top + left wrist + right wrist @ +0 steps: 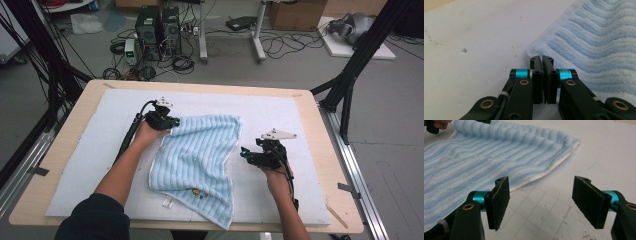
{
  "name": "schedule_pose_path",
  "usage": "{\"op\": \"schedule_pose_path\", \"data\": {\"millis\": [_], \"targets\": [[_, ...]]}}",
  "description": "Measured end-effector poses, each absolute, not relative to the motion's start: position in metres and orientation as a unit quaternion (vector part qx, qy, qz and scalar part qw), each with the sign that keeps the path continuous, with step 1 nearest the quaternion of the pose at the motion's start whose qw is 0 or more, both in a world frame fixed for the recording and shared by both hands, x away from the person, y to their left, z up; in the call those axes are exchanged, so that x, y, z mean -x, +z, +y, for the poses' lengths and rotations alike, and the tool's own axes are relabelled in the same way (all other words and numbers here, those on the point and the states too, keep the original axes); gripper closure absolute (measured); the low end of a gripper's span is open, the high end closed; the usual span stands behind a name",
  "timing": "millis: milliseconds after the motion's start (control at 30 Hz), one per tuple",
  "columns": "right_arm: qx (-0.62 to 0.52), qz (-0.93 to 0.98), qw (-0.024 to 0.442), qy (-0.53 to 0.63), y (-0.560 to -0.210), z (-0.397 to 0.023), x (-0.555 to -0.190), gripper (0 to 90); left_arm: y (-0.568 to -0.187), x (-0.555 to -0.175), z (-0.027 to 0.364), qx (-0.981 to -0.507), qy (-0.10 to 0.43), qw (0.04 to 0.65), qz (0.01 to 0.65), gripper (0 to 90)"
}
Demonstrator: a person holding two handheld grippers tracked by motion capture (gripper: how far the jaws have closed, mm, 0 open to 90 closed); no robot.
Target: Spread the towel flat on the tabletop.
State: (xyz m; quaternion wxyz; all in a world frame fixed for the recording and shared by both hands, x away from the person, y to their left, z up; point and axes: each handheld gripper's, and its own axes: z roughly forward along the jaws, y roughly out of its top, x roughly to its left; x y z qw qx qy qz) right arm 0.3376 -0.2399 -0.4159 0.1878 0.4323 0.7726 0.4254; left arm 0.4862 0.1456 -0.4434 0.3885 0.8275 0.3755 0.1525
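A light blue striped towel (pixel 197 162) lies rumpled in the middle of the table (pixel 320 131), on a pale mat (pixel 100 150) that covers most of the top; its far edge runs parallel to the far edge of the table and one corner hangs close to the near edge. The left gripper (pixel 169 122) sits at the far left corner of the towel with its jaws pressed together. In the left gripper view the tips (pixel 542 61) meet just at the hem of the cloth, and I cannot tell for sure whether they pinch the fabric or close beside it. The right gripper (pixel 246 154) waits just beside the right edge of the towel, near the far right corner, with its jaws wide and nothing between them. It seems both corners are wanted, so the towel can be lifted or folded evenly.
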Motion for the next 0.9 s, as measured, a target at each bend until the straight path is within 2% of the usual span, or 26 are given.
{"op": "schedule_pose_path", "data": {"millis": [367,500,533,600,633,767,900], "targets": [[-0.437,0.772,0.184,0.425,-0.418,-0.240,-0.337,29.7,-0.443,-0.509,0.189,-0.748,0.212,0.391,0.492,87.4],[-0.439,0.772,0.183,0.422,-0.420,-0.240,-0.337,29.7,-0.442,-0.510,0.201,-0.729,0.231,0.395,0.510,85.7],[-0.439,0.772,0.183,0.421,-0.420,-0.240,-0.337,29.7,-0.441,-0.510,0.203,-0.724,0.240,0.390,0.515,78.7],[-0.440,0.772,0.182,0.421,-0.421,-0.239,-0.337,29.7,-0.439,-0.508,0.206,-0.720,0.237,0.392,0.522,57.2],[-0.439,0.773,0.183,0.419,-0.421,-0.239,-0.337,29.7,-0.437,-0.505,0.208,-0.719,0.238,0.394,0.522,52.2],[-0.441,0.773,0.183,0.417,-0.423,-0.237,-0.338,30.4,-0.431,-0.490,0.212,-0.721,0.223,0.419,0.505,45.3],[-0.437,0.777,0.178,0.417,-0.426,-0.231,-0.341,36.3,-0.429,-0.470,0.217,-0.718,0.194,0.452,0.492,44.6]]}}
